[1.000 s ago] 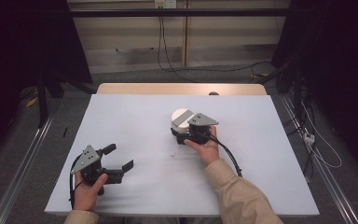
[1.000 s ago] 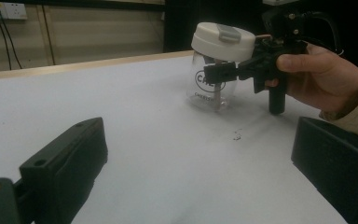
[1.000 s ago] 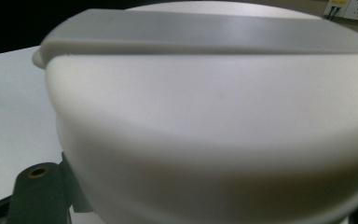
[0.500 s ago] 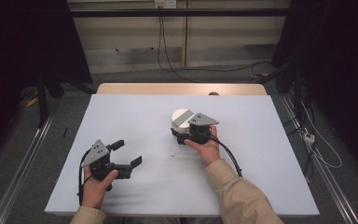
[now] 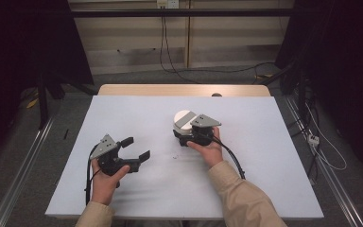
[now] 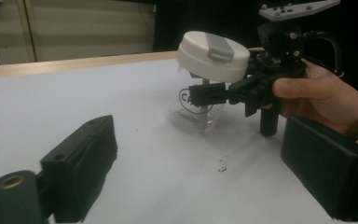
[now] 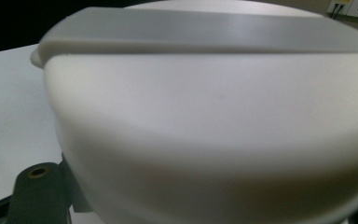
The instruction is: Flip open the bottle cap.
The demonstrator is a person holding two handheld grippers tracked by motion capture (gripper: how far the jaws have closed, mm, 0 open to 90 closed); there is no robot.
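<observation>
One item: a clear jar [image 6: 198,109] with a fat white lid [image 6: 213,55] — sits mid-table [image 5: 123,113], a bit right of centre
Table: plain white top, a few dark specks [image 6: 222,165] in front of the jar
Lid: hard plastic, grey strip [image 6: 219,45] across the top — best place to grab for twisting
Body: looks empty and light, thin see-through wall, probably slippery and tippy
Right gripper [image 6: 200,95]: clamped on the jar just under the lid
Left gripper [image 5: 134,148]: nothing in it, jaws wide but just been narrowing a little, well apart from the jar
Writing: black print on the body, starts with a "C" — rest unreadable
</observation>
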